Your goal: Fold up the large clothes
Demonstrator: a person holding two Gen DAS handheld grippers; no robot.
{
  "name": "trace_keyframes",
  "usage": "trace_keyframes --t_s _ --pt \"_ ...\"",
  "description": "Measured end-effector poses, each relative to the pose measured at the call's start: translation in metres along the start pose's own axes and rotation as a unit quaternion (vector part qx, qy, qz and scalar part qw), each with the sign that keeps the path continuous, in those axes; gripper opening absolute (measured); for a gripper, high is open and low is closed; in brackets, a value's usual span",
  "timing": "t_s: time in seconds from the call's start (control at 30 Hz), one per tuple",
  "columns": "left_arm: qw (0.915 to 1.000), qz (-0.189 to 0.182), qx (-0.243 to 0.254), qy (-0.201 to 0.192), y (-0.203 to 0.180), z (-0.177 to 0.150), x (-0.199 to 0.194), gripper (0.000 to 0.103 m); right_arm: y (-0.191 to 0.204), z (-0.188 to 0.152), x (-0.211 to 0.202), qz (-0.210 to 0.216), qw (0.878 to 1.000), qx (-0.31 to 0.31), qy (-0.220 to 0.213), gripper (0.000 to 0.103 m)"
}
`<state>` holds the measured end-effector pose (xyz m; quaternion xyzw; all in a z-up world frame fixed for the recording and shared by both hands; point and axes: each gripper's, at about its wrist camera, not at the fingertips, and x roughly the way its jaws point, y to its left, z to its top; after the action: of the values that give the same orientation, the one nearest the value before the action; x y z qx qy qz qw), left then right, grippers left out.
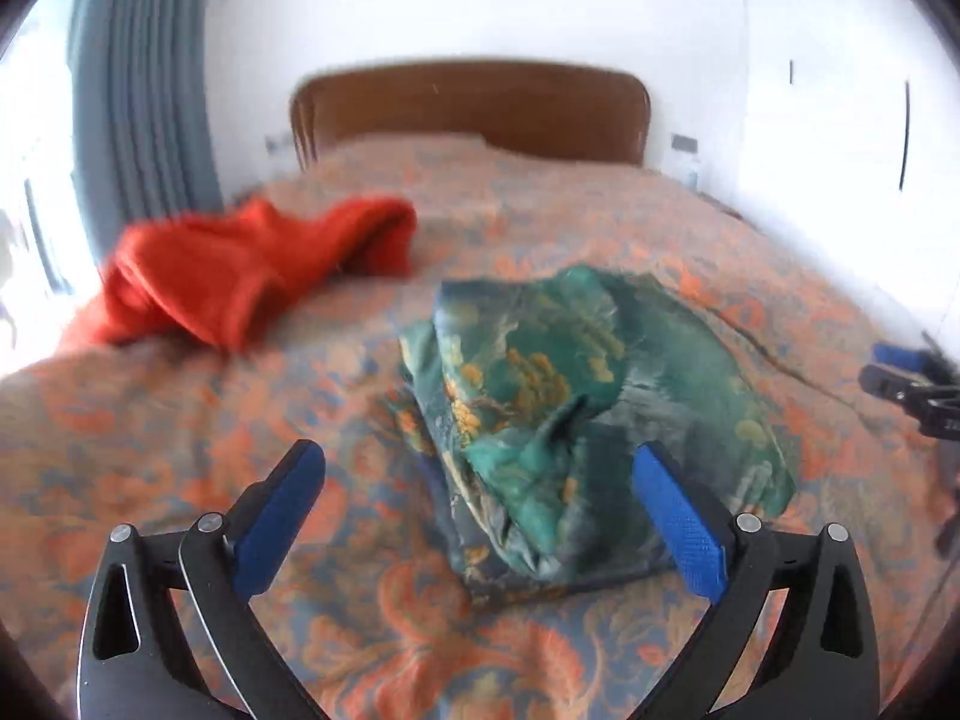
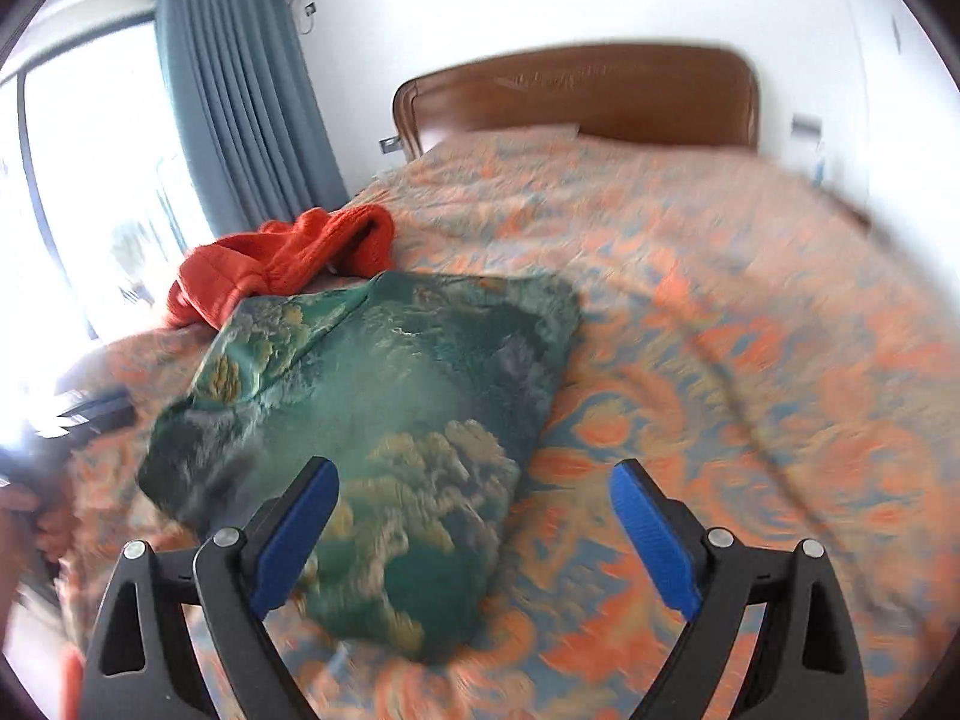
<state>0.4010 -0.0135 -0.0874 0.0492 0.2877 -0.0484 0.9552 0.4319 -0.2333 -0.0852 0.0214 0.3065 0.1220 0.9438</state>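
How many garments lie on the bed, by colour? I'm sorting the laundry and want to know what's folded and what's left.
Green patterned garment, folded into a bundle: 1
Orange-red garment, crumpled and unfolded: 1
Total: 2, both on the floral bedspread

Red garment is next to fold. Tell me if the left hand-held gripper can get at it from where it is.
Probably yes. The left hand-held gripper is open and empty, and the red garment lies uncovered on the bed. The folded green cloth sits to its right, off the path.
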Motion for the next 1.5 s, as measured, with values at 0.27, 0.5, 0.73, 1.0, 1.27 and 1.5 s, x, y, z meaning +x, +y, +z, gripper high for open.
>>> trace_keyframes --t_s 0.27,0.5,0.73,1.0,1.27,1.5 --pt "0.9922 0.113 -0.009 -0.052 0.002 -0.029 -0.071 0.103 0.055 -0.052 -0.131 -0.101 0.989 -0.052 -0.090 0.097" --pt "0.9958 0.086 -0.014 -0.029 -0.013 -0.049 -0.106 0.103 0.065 -0.096 -0.170 -0.098 0.994 0.024 -0.052 0.099" --pt "0.9983 0.050 -0.028 -0.011 -0.023 -0.062 -0.126 0.103 0.086 -0.114 -0.204 -0.152 0.986 -0.004 -0.063 0.099" --pt "0.9984 0.046 -0.029 0.011 -0.037 -0.070 -0.143 0.103 0.103 -0.128 -0.226 -0.137 0.989 -0.016 -0.054 0.099" --pt "0.9979 0.055 -0.012 0.030 -0.045 -0.076 -0.155 0.103 0.126 -0.134 -0.240 -0.150 0.987 -0.036 -0.040 0.099" --pt "0.9975 0.047 -0.037 0.037 -0.038 -0.075 -0.160 0.103 0.135 -0.128 -0.250 -0.164 0.985 -0.039 -0.044 0.099"
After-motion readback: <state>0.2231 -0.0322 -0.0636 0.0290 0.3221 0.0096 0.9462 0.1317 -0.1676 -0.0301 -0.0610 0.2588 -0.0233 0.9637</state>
